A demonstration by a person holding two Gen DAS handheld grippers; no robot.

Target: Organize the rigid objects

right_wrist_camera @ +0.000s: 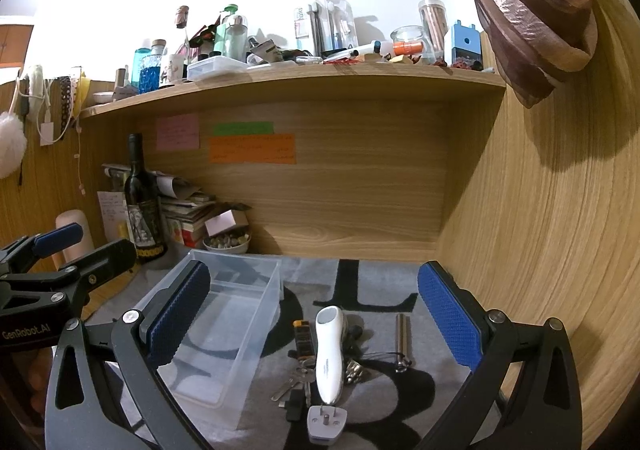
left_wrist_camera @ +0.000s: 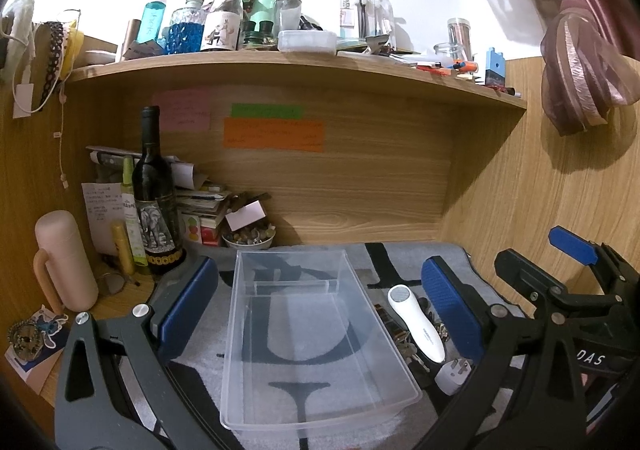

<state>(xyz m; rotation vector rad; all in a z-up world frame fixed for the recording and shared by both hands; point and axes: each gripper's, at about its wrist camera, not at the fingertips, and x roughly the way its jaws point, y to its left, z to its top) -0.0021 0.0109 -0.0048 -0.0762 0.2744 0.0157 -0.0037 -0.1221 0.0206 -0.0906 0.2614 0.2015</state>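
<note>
A clear plastic bin sits empty on the grey mat; it also shows in the right wrist view. To its right lie a white handheld device, a bunch of keys, a lighter, a small metal cylinder and a white plug adapter. The white device and adapter also show in the left wrist view. My left gripper is open, its fingers either side of the bin. My right gripper is open above the small objects.
A wine bottle, a pink mug, stacked papers and a bowl of stones crowd the back left. A cluttered shelf runs overhead. A wooden wall stands close on the right.
</note>
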